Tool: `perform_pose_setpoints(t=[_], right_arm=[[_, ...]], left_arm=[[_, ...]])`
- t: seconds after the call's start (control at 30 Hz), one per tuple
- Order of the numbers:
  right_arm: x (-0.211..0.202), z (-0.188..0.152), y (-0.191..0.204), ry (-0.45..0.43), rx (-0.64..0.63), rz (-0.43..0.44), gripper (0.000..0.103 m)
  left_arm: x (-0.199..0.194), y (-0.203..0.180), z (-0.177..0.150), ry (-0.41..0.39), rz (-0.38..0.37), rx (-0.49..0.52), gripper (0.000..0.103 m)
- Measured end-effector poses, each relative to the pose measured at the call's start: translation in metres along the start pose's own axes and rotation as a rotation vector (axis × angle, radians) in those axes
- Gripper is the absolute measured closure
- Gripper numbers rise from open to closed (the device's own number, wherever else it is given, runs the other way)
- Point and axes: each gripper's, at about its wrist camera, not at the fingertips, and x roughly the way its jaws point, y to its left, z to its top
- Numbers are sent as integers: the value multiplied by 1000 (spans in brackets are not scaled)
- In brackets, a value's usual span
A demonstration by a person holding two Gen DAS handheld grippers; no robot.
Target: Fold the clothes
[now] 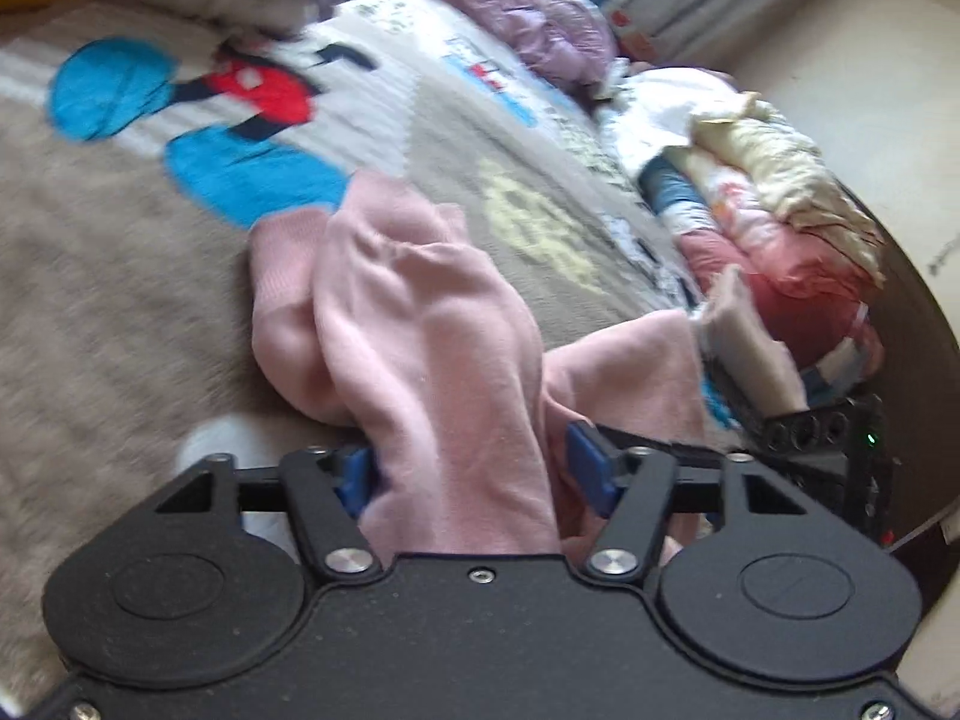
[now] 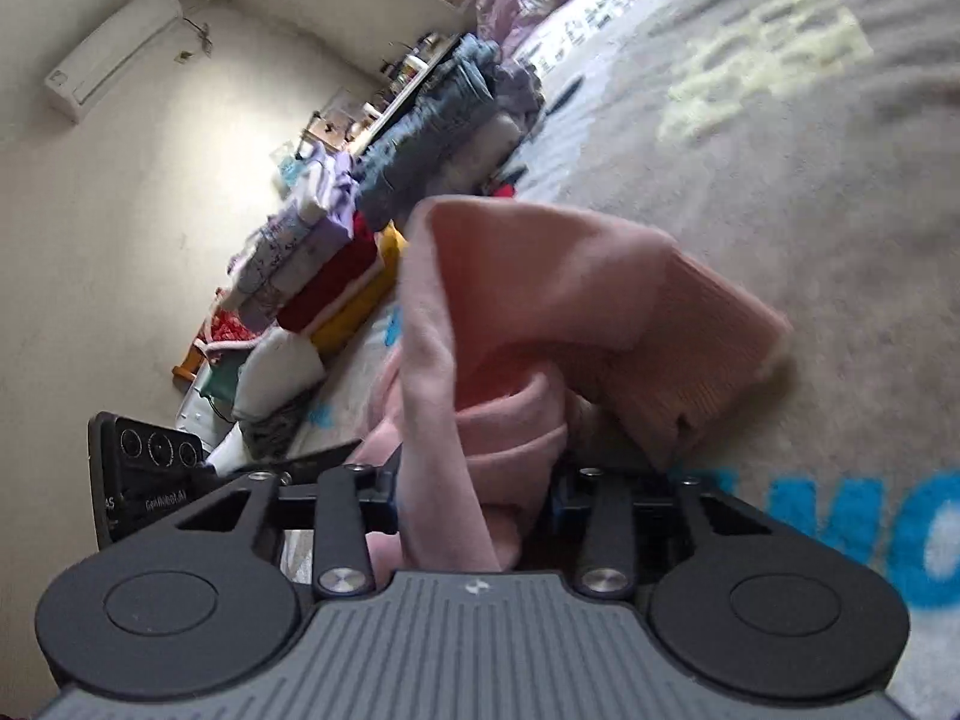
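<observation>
A pink knit garment (image 1: 420,312) lies bunched on a grey plush blanket (image 1: 108,324) printed with a cartoon figure. My left gripper (image 1: 474,474) is shut on a thick fold of it, its blue pads (image 1: 591,468) pressing from both sides. In the right wrist view the same pink garment (image 2: 540,276) rises in a tented fold with a ribbed hem to the right, and my right gripper (image 2: 474,498) is shut on its near edge. Each view shows part of the other gripper's black body: (image 1: 822,438) at the right edge, (image 2: 150,480) at the left.
A heap of cream, pink and red bedding (image 1: 774,222) and a purple quilt (image 1: 528,18) line the blanket's far side. Stacked folded clothes (image 2: 318,264) and jeans (image 2: 432,126) run along the wall under an air conditioner (image 2: 114,48).
</observation>
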Motion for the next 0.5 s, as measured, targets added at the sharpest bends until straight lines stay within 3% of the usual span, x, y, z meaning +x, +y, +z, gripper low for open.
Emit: perform_pose_setpoints(t=[0.13, 0.5], right_arm=[[-8, 14, 2, -61, -27, 26, 67], [-42, 61, 5, -299, -137, 38, 69]], left_arm=[[7, -15, 11, -41, -30, 52, 59], [32, -56, 51, -166, -89, 169, 63]])
